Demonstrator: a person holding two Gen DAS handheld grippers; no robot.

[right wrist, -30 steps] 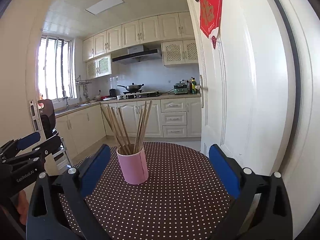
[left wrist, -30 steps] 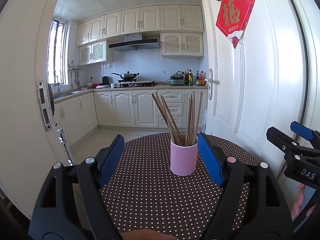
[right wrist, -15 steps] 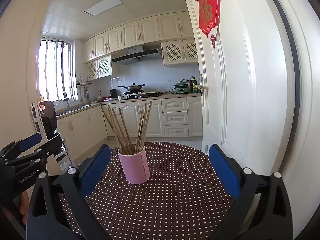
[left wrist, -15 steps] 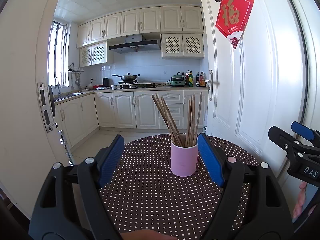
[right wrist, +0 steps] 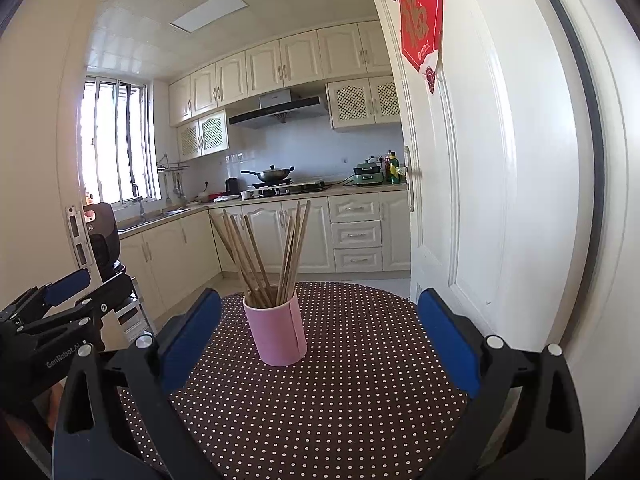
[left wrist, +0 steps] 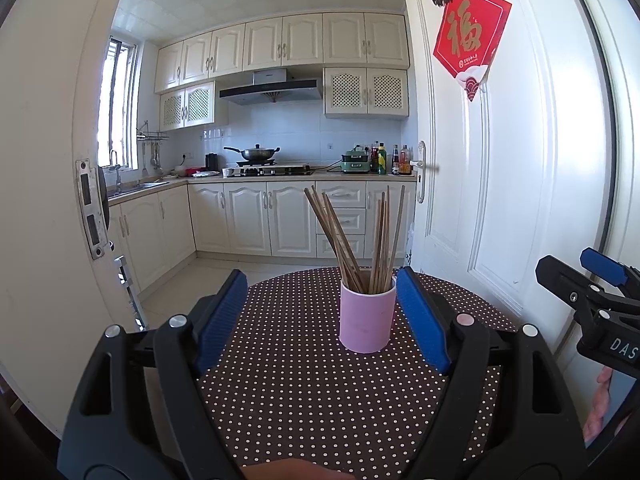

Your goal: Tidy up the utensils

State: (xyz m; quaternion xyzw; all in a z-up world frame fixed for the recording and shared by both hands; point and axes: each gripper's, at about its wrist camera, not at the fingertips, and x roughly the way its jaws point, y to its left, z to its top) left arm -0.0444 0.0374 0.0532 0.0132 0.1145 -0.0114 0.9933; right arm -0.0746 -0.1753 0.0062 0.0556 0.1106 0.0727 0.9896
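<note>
chopsticks (left wrist: 362, 240), about ten, in one pink cup (left wrist: 366, 316); both claws spread, empty.

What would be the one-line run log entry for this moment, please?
left gripper: open, empty | right gripper: open, empty | pink cylindrical cup: upright on brown dotted round table | wooden chopsticks: inside cup

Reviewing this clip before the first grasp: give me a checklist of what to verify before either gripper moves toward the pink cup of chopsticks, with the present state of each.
1. Pink cylindrical cup upright on the brown polka-dot round table: ok.
2. Wooden chopsticks all standing inside the cup: ok.
3. Left gripper open, nothing held: ok.
4. Right gripper open, nothing held: ok.
5. Table free of loose utensils near the cup: ok.
6. Where the sorted chopsticks should go: cannot tell, no second holder in view.
</note>
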